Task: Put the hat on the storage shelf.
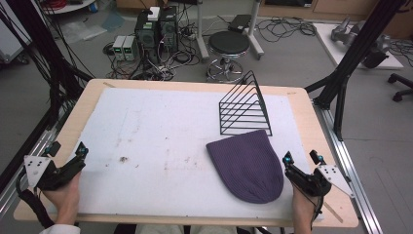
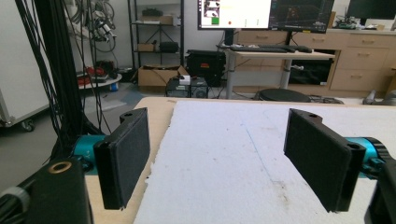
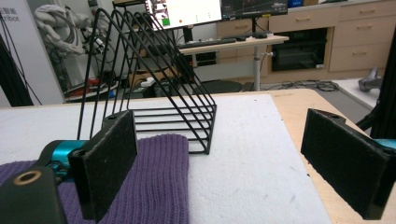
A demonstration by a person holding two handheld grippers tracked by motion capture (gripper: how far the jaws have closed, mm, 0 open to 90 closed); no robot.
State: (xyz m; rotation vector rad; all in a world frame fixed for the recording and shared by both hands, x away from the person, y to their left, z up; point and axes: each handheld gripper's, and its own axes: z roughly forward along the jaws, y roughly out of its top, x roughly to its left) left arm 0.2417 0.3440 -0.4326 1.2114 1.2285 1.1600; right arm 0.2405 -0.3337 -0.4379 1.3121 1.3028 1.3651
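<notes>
Purple beanie (image 3: 154, 182) partly behind jaws.

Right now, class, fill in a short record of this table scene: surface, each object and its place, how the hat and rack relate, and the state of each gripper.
Surface: white mat on a wooden table
Hat: purple knit hat, lying flat on the mat, right of centre
Rack: black wire rack, standing just behind the hat
Hat and rack: hat's edge reaches the rack's base
Left gripper: open, holding nothing, at the mat's left edge
Right gripper: open, holding nothing, just right of the hat
</notes>
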